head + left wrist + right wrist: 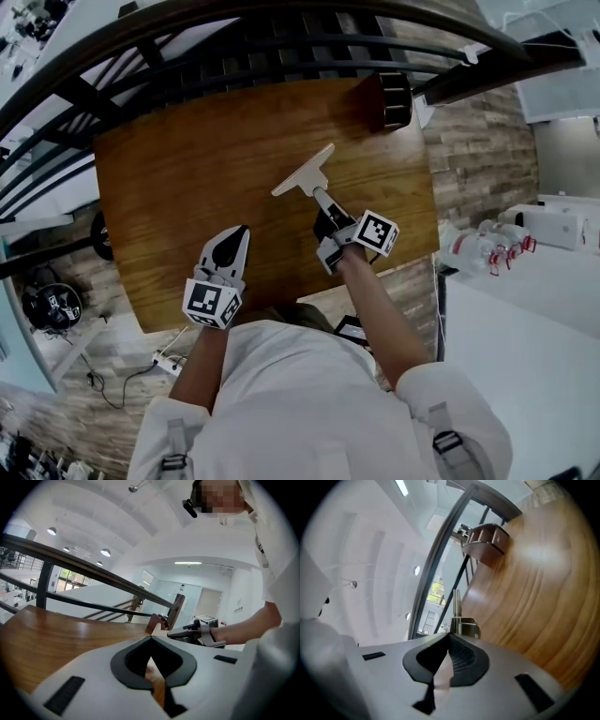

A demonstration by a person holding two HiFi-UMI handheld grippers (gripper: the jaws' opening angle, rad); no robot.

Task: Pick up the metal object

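Note:
A flat, T-shaped metal object [307,174] with a wide pale blade and a narrow handle sits at the middle of the wooden table [169,187]. My right gripper [330,221] is shut on the handle's near end. In the right gripper view the metal object [456,606] sticks out edge-on beyond the closed jaws of that gripper [450,635]. My left gripper [240,232] rests near the table's front edge, left of the object, shut with nothing held. The left gripper view shows its tips [150,638] meeting and the right gripper [187,632] ahead.
A dark brown wooden box [395,99] stands at the table's far right corner, also visible in the right gripper view [485,540]. A dark railing [281,37] runs behind the table. A white surface with small items [487,246] lies to the right.

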